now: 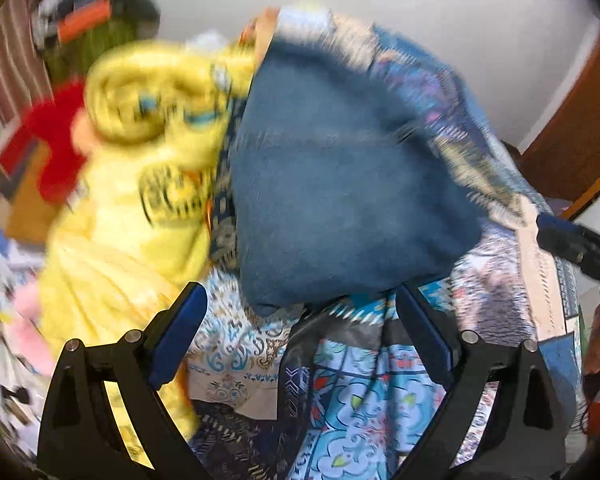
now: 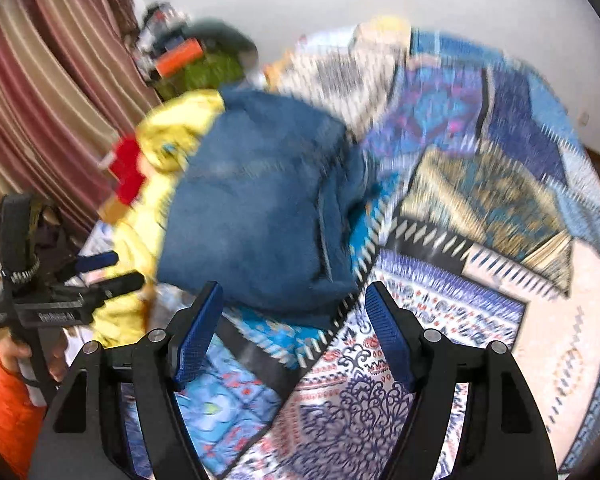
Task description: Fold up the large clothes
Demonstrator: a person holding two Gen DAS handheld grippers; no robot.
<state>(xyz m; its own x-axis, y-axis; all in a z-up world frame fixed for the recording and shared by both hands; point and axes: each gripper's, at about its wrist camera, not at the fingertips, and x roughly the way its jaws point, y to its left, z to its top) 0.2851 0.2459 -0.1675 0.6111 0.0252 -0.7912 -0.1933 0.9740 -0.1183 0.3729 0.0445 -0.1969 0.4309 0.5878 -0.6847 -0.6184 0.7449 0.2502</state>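
Observation:
A folded blue garment (image 1: pixel 340 180) lies on the patterned patchwork bedspread (image 1: pixel 360 400), just beyond my left gripper (image 1: pixel 300 320), whose jaws stand wide open with nothing between them. A crumpled yellow garment (image 1: pixel 132 184) lies against its left side. In the right wrist view the blue garment (image 2: pixel 260 208) sits just past my right gripper (image 2: pixel 296 320), which is open and empty over the bedspread (image 2: pixel 460 320). The left gripper (image 2: pixel 126 268) shows at the left, open, beside the yellow garment (image 2: pixel 148 216). Part of the right gripper (image 1: pixel 560 236) shows at the right edge of the left wrist view. Both views are blurred.
A red cloth (image 1: pixel 56 148) lies left of the yellow garment. A green bag with an orange item (image 2: pixel 196 64) stands by the striped curtain (image 2: pixel 40 100). A wooden door (image 1: pixel 572 120) is at the far right. An orange sleeve (image 2: pixel 4 400) holds the left gripper's handle.

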